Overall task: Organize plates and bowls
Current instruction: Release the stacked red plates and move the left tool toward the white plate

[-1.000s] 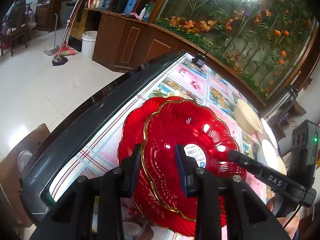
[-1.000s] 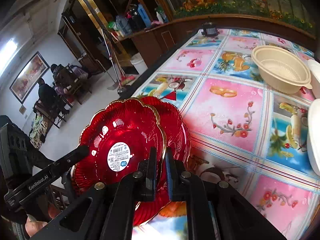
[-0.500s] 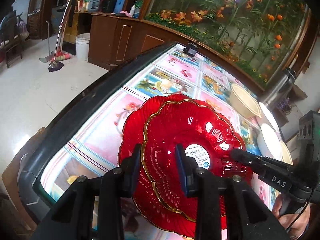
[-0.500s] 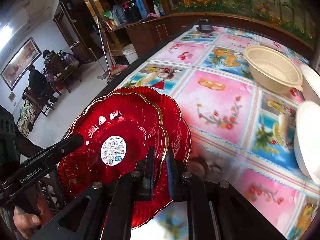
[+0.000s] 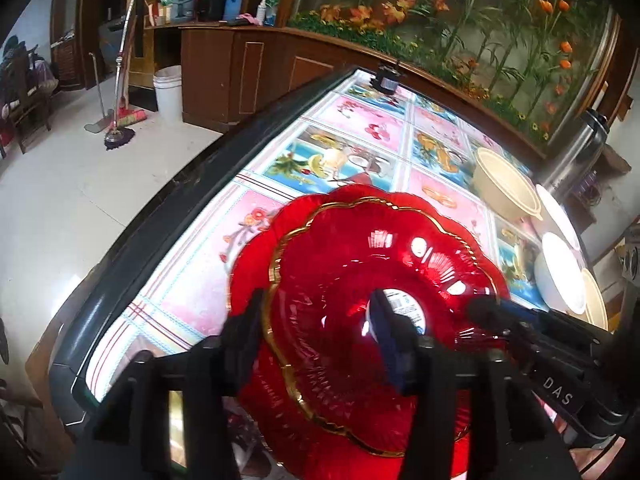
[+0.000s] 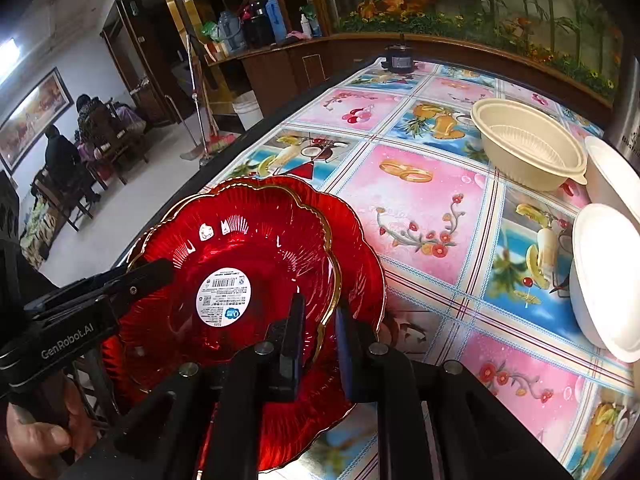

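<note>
The upper red scalloped plate now sits nested on the lower red plate near the table's front corner. The left gripper, which pinched the upper plate's rim a second ago, is opening: its jaws stand well apart with the gold rim loose between them. The right gripper is also starting to open, a narrow gap around the rim; whether its pads still touch is hard to tell. The red pair looks stacked, leaving the cream bowl and white bowls farther along the table.
</note>
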Available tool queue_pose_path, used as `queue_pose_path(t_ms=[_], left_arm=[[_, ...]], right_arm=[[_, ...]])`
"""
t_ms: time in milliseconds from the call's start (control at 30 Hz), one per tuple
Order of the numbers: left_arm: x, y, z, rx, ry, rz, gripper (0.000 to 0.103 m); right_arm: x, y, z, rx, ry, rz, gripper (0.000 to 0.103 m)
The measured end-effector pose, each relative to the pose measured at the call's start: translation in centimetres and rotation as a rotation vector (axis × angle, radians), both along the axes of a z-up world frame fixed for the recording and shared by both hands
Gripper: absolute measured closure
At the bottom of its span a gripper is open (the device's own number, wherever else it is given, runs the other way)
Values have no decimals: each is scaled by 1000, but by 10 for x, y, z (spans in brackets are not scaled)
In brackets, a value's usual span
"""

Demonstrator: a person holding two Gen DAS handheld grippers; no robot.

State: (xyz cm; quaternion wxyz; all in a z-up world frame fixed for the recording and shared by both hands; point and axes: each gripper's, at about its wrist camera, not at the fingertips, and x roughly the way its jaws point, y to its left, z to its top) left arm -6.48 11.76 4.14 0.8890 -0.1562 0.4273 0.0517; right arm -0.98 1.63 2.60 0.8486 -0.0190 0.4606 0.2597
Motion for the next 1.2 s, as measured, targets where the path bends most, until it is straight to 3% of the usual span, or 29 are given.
queue_pose_path(t_ms=[267, 400, 633, 867, 1000, 1033, 1100, 1200], left_arm=[[0, -4, 2, -1, 12, -3, 41], [-2, -4, 9, 12, -4, 11, 32], [-17, -3, 25, -2, -57, 18, 30], [-29, -35, 45, -2, -111, -67, 30], [-33, -65, 49, 15, -121, -138, 30], [-33, -72, 50, 18, -121, -155, 30], [-34, -87, 49, 25, -117, -194, 30], [-34, -105, 45, 27, -101, -243, 30]], right_arm=[[-2, -4, 6, 39, 29, 13, 73], [-3, -8, 13, 56, 14, 2, 55], [-11, -19, 31, 108, -21, 3, 54], [-4, -75, 41, 191, -35, -105, 54], [11, -128, 42, 196, -48, -233, 54], [15, -141, 41, 186, -50, -268, 54], [30, -162, 36, 131, -40, -322, 43], [48, -177, 23, 79, 4, -304, 43]])
